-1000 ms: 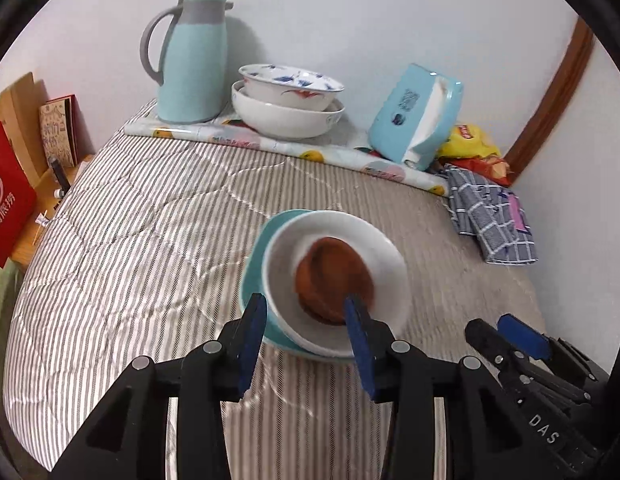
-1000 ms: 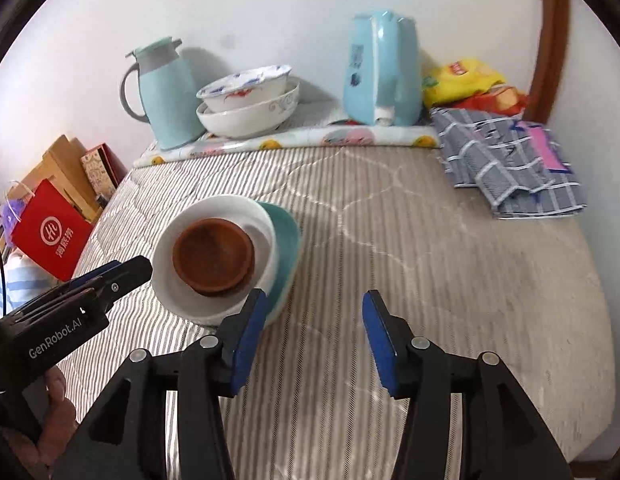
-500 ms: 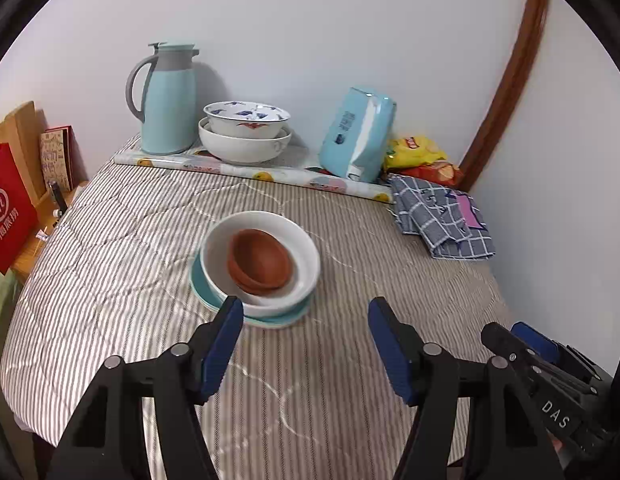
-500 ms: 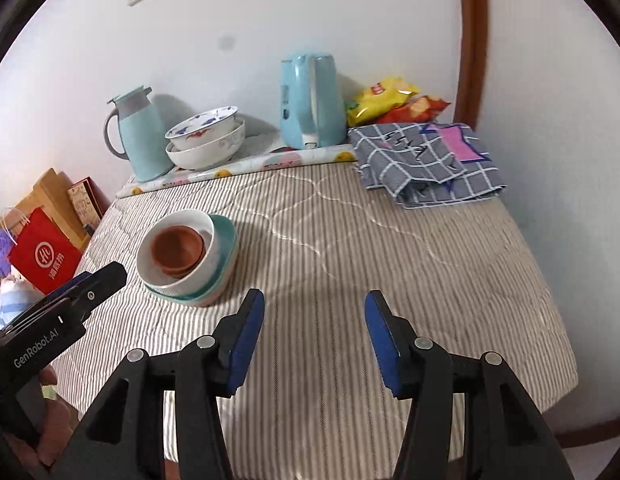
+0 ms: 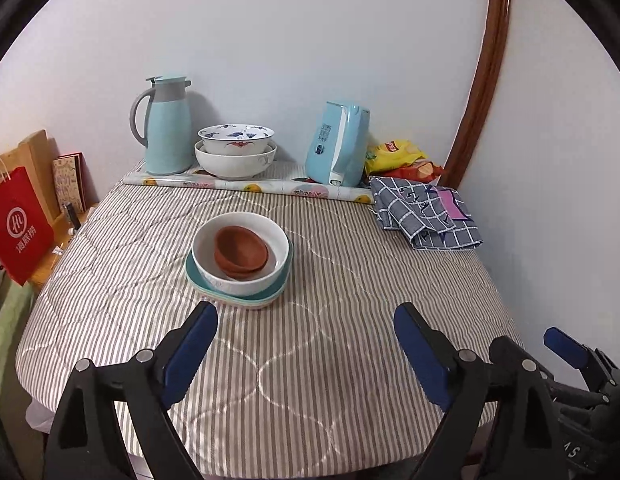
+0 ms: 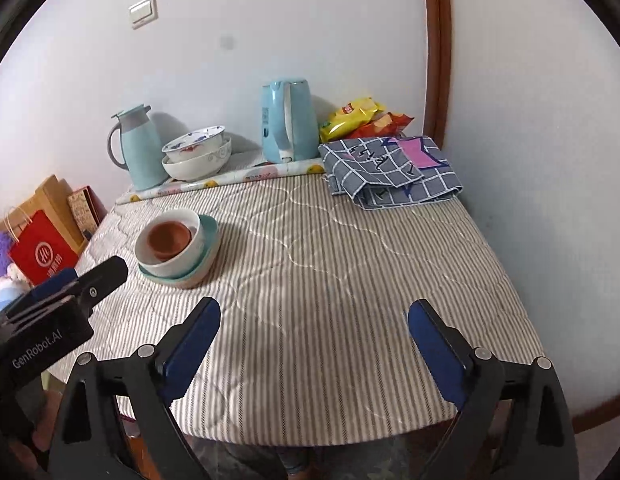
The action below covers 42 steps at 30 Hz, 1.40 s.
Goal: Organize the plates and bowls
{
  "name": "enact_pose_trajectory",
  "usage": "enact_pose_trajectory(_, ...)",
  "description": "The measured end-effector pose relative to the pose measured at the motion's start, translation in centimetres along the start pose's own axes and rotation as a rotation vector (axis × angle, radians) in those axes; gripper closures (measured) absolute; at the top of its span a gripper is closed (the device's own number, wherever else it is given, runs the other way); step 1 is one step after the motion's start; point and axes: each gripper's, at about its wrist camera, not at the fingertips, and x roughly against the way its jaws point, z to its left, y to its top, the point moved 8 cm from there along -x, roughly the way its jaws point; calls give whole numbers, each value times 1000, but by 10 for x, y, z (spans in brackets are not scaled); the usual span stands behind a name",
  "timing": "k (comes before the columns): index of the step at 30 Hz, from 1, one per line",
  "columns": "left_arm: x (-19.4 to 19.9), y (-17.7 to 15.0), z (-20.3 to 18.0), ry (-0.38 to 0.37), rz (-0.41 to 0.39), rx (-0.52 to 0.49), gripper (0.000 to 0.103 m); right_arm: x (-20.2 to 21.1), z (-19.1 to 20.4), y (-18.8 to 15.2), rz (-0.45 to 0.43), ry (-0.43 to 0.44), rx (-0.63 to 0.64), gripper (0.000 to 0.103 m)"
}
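- My left gripper (image 5: pixel 305 322) hangs over the near edge of the grey-striped quilted table cover (image 5: pixel 310 380), blue pads spreading apart, nothing between them.
- My right gripper (image 6: pixel 314 320) does the same on its side: jaws widening, only striped cloth showing in the gap.
- The stack sits left of centre on the cover: a small brown clay bowl (image 5: pixel 241 252) nested in a white ceramic bowl (image 5: pixel 269 236), which rests on a teal plate (image 5: pixel 191 272).
- It lies just beyond my left pads, untouched by either tool.
- At the back wall, two more white patterned bowls (image 5: pixel 235 148), one inside the other, stand beside a pale blue thermos jug (image 5: pixel 165 128).
- A light blue electric kettle (image 6: pixel 287 120) is to their right.
- A folded grey checked cloth (image 6: pixel 390 172) lies in the far right corner.
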Motion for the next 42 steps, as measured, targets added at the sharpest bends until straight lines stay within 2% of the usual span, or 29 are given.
enact_pose_trajectory(13,13,-17,1,44,-4,-23,11,23,-5,-15,-27,-8,14,9)
enact_pose_trajectory(42,26,-18,-5,36,-10,-28,11,38,-5,-14,-57,-14,6,9)
